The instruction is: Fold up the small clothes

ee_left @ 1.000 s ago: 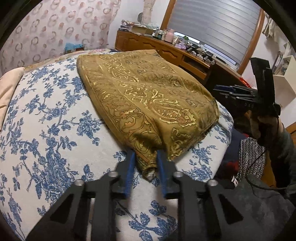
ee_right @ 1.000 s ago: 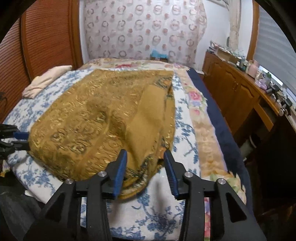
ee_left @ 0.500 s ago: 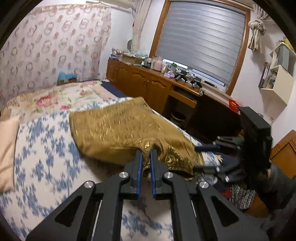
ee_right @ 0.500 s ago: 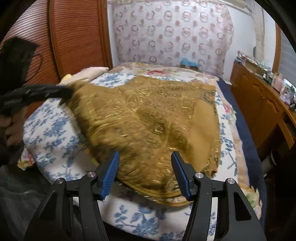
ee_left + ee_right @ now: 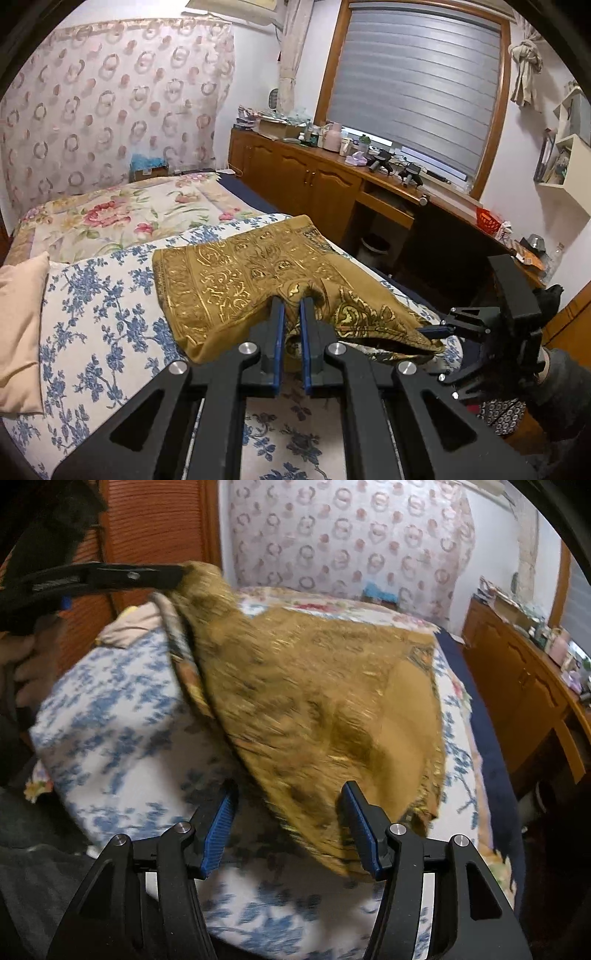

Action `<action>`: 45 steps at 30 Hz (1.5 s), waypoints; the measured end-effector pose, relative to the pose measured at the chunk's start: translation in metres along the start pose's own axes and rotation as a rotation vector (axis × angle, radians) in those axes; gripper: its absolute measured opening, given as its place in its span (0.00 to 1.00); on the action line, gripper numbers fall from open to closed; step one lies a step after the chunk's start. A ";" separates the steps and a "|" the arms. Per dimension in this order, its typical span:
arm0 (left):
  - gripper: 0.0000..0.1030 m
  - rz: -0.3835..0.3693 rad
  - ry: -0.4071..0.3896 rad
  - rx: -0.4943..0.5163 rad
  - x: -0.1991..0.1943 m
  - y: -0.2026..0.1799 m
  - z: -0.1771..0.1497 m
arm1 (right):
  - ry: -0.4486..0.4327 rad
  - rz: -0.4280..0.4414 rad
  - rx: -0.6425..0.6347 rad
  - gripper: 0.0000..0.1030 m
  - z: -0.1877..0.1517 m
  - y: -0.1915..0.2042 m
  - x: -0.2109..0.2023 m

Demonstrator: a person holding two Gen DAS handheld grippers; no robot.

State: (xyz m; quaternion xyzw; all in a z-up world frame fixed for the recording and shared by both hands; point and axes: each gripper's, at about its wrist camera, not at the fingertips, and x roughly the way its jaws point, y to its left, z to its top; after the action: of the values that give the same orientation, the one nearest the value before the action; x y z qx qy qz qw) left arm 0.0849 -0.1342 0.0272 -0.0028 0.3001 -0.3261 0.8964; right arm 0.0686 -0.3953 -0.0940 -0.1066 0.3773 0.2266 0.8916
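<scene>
One corner of the gold cloth (image 5: 236,288) is clamped in the left gripper (image 5: 290,314) and lifted off the bed (image 5: 92,295) for folding; the right gripper (image 5: 288,827) is held apart around the near edge, ungripped.

Gold cloth (image 5: 236,280) woven, metallic thread pattern glinting, plain matt ochre on its underside. Bedcover (image 5: 96,332) under it soft matt cotton, blue floral print. Left gripper (image 5: 291,314) matt black plastic, blue ribbed pads (image 5: 279,332), shiny metal screws. Cabinet (image 5: 295,181) beside the bed glossy varnished wood. Pillow (image 5: 18,332) plain matt peach fabric.
</scene>
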 end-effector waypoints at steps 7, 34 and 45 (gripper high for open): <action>0.05 0.025 -0.012 0.011 -0.001 0.000 0.003 | -0.018 -0.036 -0.012 0.29 0.001 -0.016 0.000; 0.07 0.149 0.006 -0.043 0.045 0.085 0.043 | -0.187 -0.044 -0.052 0.05 0.140 -0.068 0.040; 0.41 0.145 0.068 -0.082 0.073 0.127 0.055 | -0.070 0.021 -0.055 0.05 0.167 -0.093 0.111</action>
State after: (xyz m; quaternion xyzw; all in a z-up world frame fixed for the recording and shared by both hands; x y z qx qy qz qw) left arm 0.2333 -0.0877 0.0078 -0.0067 0.3430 -0.2477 0.9061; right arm 0.2857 -0.3806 -0.0569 -0.1193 0.3407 0.2497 0.8985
